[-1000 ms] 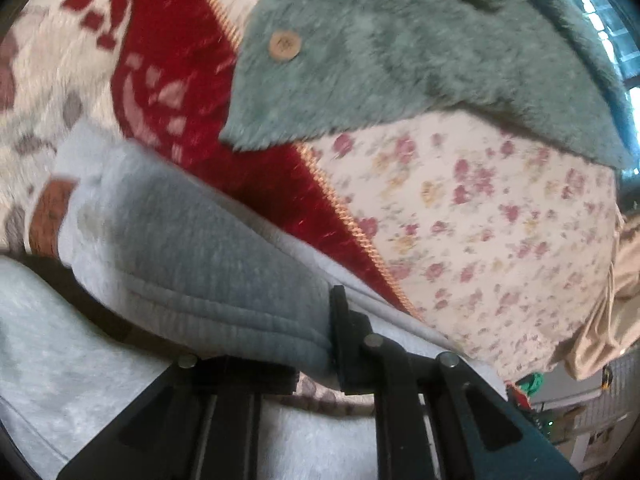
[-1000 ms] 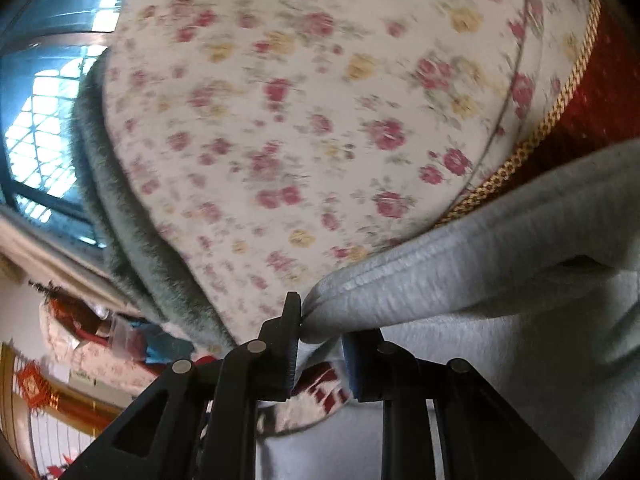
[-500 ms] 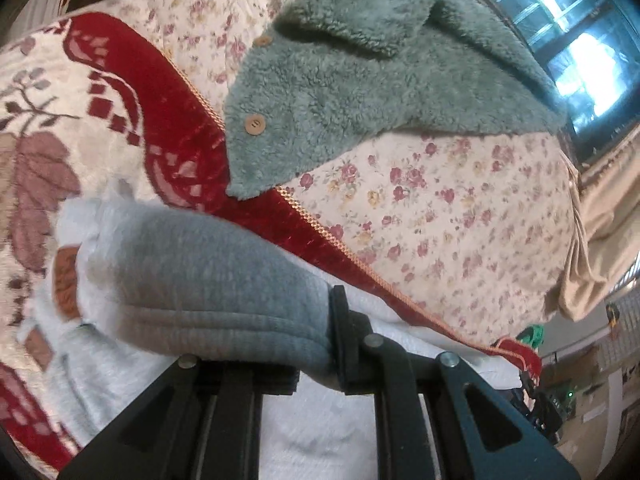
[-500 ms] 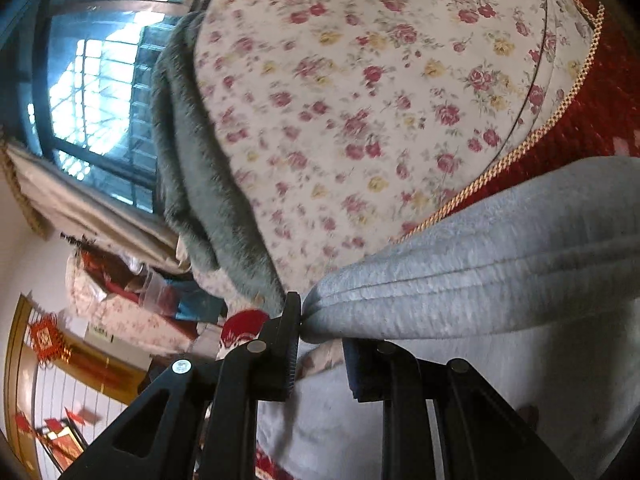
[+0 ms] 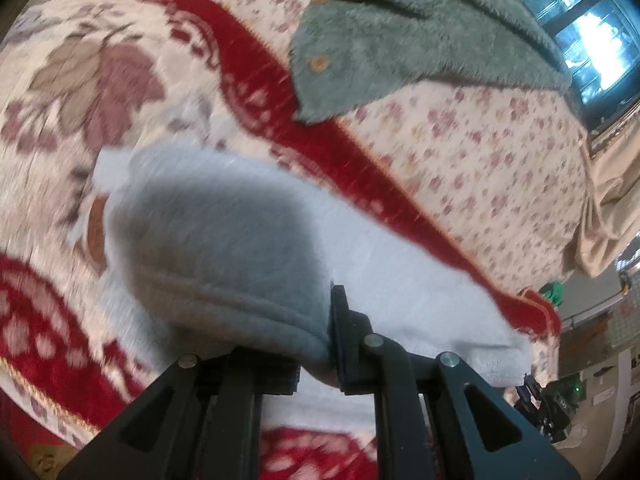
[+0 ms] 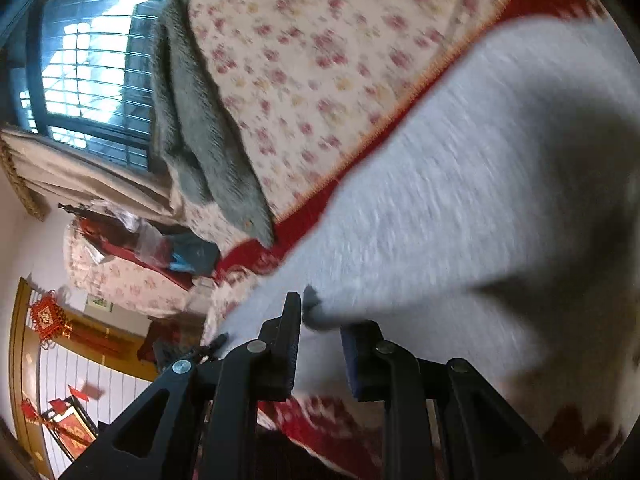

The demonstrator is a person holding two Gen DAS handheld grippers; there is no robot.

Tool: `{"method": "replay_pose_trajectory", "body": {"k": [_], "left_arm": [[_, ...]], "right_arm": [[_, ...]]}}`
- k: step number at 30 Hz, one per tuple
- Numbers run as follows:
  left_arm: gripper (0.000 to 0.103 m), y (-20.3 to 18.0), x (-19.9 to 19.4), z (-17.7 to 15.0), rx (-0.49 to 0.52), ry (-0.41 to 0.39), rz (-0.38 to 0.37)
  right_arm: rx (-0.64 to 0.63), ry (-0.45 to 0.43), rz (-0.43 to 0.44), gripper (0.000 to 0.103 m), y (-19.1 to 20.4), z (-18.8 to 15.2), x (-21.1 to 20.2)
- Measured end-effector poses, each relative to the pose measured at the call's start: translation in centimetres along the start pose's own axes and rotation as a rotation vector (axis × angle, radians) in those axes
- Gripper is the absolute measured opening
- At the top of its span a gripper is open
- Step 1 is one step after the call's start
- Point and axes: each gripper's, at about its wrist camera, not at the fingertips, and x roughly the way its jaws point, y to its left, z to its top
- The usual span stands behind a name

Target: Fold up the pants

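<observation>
Light grey sweatpants (image 5: 224,248) lie on a red and cream patterned bed cover (image 5: 80,92). My left gripper (image 5: 316,344) is shut on a folded hem edge of the pants and holds it lifted over the rest of the fabric (image 5: 400,280). A brown patch (image 5: 96,232) shows at the far end. My right gripper (image 6: 320,320) is shut on another corner of the grey pants (image 6: 460,200), which spread up and to the right. Both views are motion-blurred.
A fuzzy green jacket with wooden buttons (image 5: 400,28) lies on the floral bedsheet (image 5: 500,152) beyond the pants; it also shows in the right wrist view (image 6: 200,120). A window (image 6: 88,72) and curtains (image 6: 80,176) stand behind. The bed's edge is at the right (image 5: 552,320).
Both grippers have lifted and drawn back with the pants edge; more of the bed cover and room shows now. The grey fabric now spreads wider under the right gripper.
</observation>
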Motion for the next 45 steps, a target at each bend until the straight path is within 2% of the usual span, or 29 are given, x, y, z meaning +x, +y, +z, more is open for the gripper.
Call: {"method": "replay_pose_trajectory", "body": {"k": [5, 10, 12, 13, 17, 19, 21, 23, 25, 27, 29, 32, 34, 36, 39, 42, 43, 44, 45], "left_arm": [[0.013, 2.4, 1.2, -2.3, -0.056, 0.03, -0.001], [0.012, 2.9, 0.8, -3.1, -0.069, 0.005, -0.011], [0.012, 3.2, 1.0, -3.5, -0.077, 0.012, -0.006], [0.012, 3.1, 0.9, -3.7, -0.068, 0.01, 0.001], [0.019, 2.8, -0.1, -4.7, -0.008, -0.031, 0.082], [0.026, 2.9, -0.3, -4.8, 0.001, -0.036, 0.112], [0.045, 3.0, -0.7, -4.9, -0.001, -0.044, 0.148], [0.05, 2.7, -1.6, -5.0, 0.003, -0.072, 0.132], [0.059, 1.9, -2.8, -5.2, 0.016, -0.111, 0.128], [0.074, 0.8, -4.0, -5.4, 0.029, -0.153, 0.106], [0.077, -0.7, -4.5, -5.7, 0.049, -0.161, 0.044], [0.08, -3.0, -3.9, -6.2, 0.093, -0.131, -0.007], [0.083, -4.7, -2.9, -6.7, 0.117, -0.092, -0.052], [0.087, -6.2, -1.4, -7.4, 0.128, -0.05, -0.089], [0.087, -8.3, 0.7, -9.1, 0.155, 0.004, -0.103], [0.089, -10.5, 2.9, -10.7, 0.17, 0.057, -0.142], [0.089, -11.3, 3.8, -11.3, 0.173, 0.083, -0.151], [0.089, -11.9, 4.6, -11.9, 0.173, 0.103, -0.158], [0.089, -12.6, 5.6, -12.6, 0.17, 0.119, -0.158]], "right_arm": [[0.061, 0.038, -0.036, 0.02, -3.1, -2.3, 0.3], [-0.042, 0.044, -0.049, 0.017, -1.2, -2.2, 0.0], [-0.045, 0.017, -0.008, 0.019, -1.2, -2.1, -0.2], [-0.037, 0.005, 0.009, 0.02, -1.4, -2.2, -0.5], [0.051, 0.007, -0.06, 0.027, -3.3, -2.4, -1.3], [0.071, -0.029, -0.095, 0.039, -4.1, -2.5, -2.2], [0.108, -0.081, -0.099, 0.075, -4.9, -2.3, -3.3], [0.132, -0.128, -0.062, 0.08, -5.1, -1.9, -4.3], [0.12, -0.142, -0.062, 0.08, -4.8, -1.5, -4.6], [0.11, -0.153, -0.065, 0.08, -4.7, -0.9, -4.7], [0.136, -0.169, -0.041, 0.08, -5.0, -0.4, -4.9], [0.237, -0.199, -0.042, 0.08, -6.8, 0.2, -4.9], [0.283, -0.206, -0.009, 0.08, -8.1, 0.8, -4.8], [0.279, -0.227, -0.01, 0.08, -8.3, 1.4, -4.8], [0.226, -0.245, 0.018, 0.08, -7.3, 2.3, -4.6], [0.26, -0.189, -0.009, 0.077, -8.5, 2.8, -2.9], [0.27, -0.204, -0.012, 0.074, -8.9, 2.9, -2.6], [0.254, -0.212, -0.022, 0.063, -8.6, 2.9, -2.8], [0.221, -0.227, -0.019, 0.04, -8.1, 2.9, -3.1]]}}
